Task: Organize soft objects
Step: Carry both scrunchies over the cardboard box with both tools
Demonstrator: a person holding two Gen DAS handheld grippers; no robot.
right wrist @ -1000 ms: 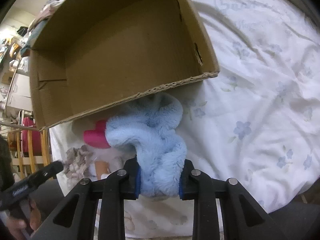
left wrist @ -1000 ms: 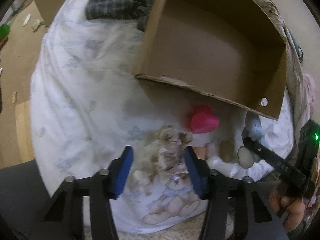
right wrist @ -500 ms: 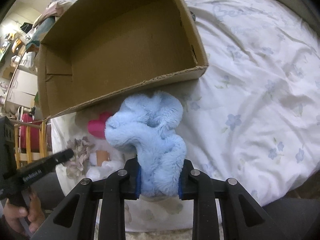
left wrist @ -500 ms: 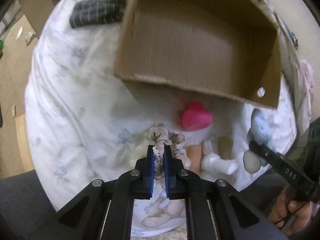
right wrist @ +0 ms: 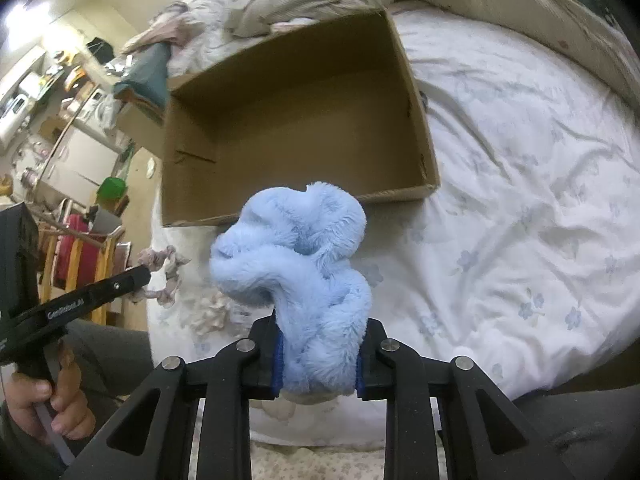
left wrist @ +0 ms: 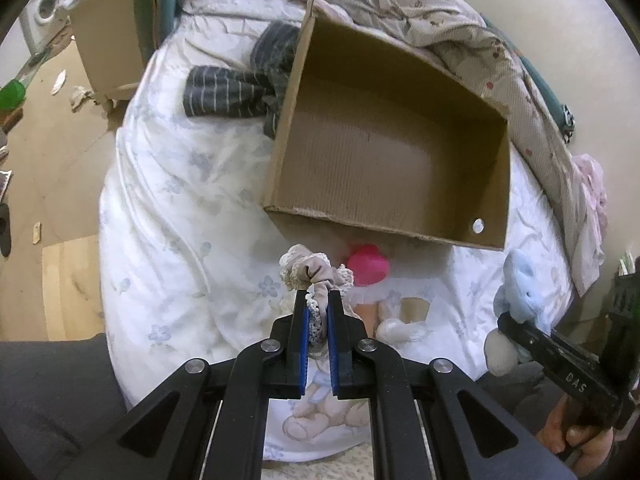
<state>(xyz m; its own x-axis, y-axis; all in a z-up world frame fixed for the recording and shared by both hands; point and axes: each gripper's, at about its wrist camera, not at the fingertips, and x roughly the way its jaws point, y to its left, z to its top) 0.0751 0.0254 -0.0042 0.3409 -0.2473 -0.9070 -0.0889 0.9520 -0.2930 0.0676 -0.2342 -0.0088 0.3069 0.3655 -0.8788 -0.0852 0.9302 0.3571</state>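
My left gripper (left wrist: 317, 307) is shut on a beige lace-trimmed scrunchie (left wrist: 316, 270) and holds it above the bed, in front of the near wall of an open cardboard box (left wrist: 384, 222). My right gripper (right wrist: 318, 328) is shut on a fluffy light-blue soft toy (right wrist: 296, 256), held up in front of the same box (right wrist: 296, 128). The toy also shows at the right of the left wrist view (left wrist: 522, 284). The scrunchie shows in the right wrist view (right wrist: 168, 276). A pink heart-shaped soft object (left wrist: 368, 266) lies on the bed by the box.
The box sits on a white floral bedsheet (left wrist: 168, 208). A dark striped garment (left wrist: 232, 92) lies left of the box. A crumpled beige blanket (left wrist: 460, 28) lies behind it. Small pale soft items (left wrist: 396, 316) lie near the bed's front edge. A wooden floor (left wrist: 48, 152) is at left.
My left gripper closed on the scrunchie and lifted it off the bed. My right gripper rose with the blue toy. Both views pulled back from the box.
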